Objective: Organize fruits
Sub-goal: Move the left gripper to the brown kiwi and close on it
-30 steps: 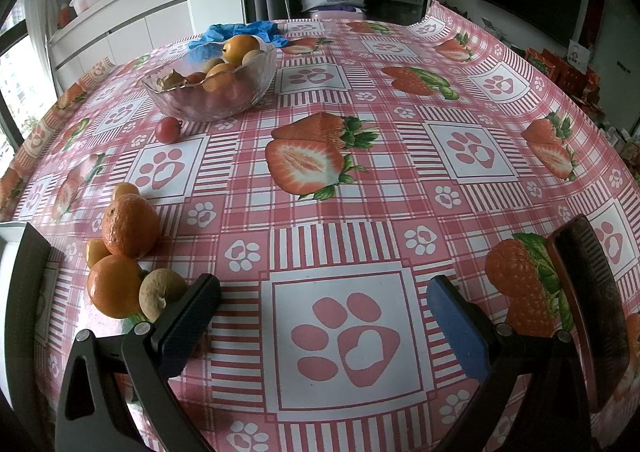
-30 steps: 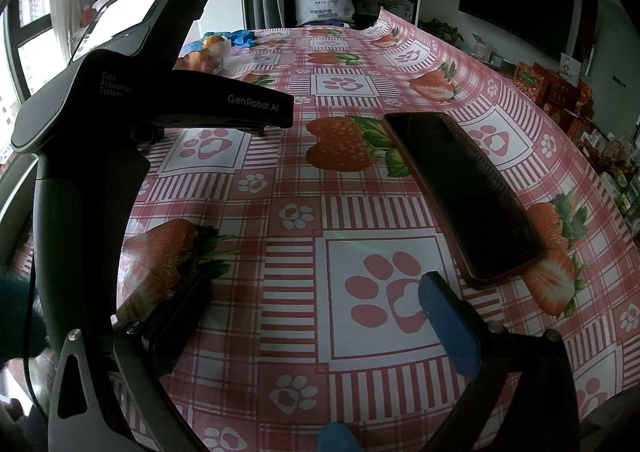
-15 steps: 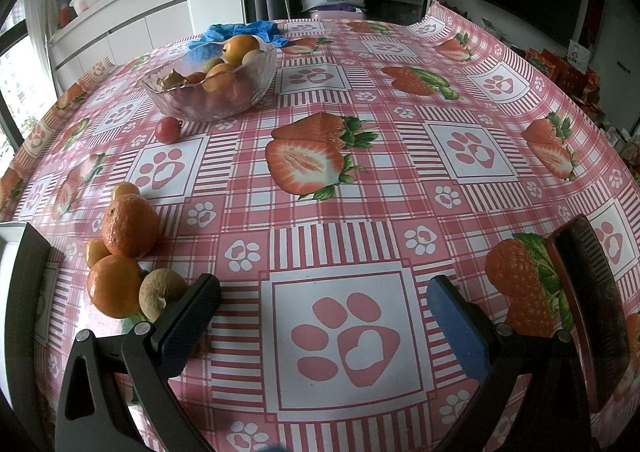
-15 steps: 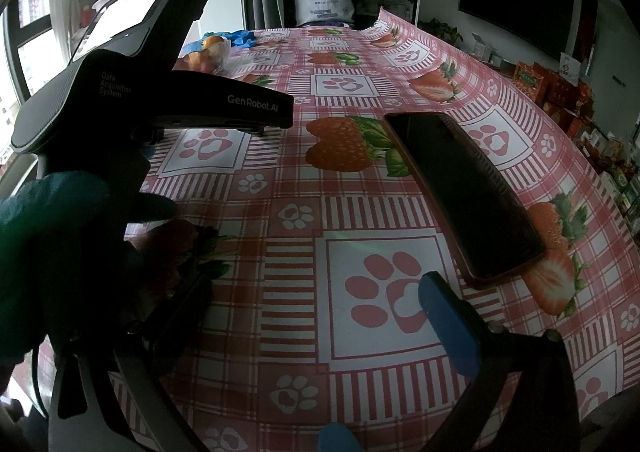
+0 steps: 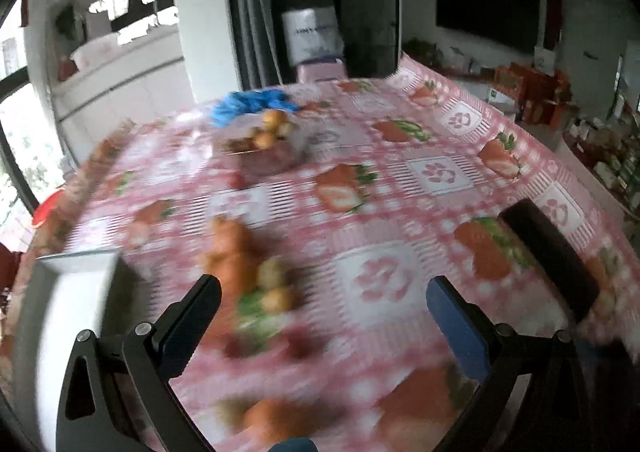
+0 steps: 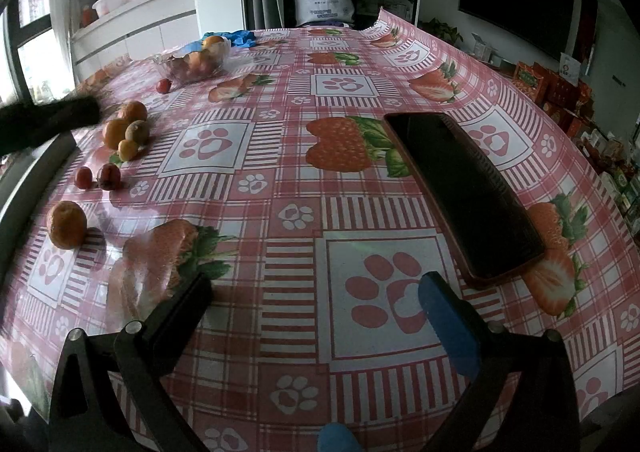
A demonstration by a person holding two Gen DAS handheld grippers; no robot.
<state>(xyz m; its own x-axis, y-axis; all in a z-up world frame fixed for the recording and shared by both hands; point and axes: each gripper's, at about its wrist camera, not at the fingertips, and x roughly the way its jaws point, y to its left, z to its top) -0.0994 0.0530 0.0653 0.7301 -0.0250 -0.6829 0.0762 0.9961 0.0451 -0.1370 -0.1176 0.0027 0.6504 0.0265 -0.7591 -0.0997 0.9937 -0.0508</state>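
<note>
1. Orange fruit sits in a cluster (image 6: 127, 127) of four pieces on the tablecloth (image 6: 320, 187), left of and well beyond the right gripper (image 6: 316, 298).
2. One lone orange (image 6: 66, 224) lies nearer, left of that gripper; two red fruits (image 6: 98, 176) lie between it and the cluster.
3. One glass bowl (image 6: 194, 63) of fruit stands far back, a red fruit (image 6: 163, 85) beside it.
4. Both grippers, left (image 5: 322, 298) included, gape wide and empty.
5. One phone (image 6: 460, 187) lies to the right.
</note>
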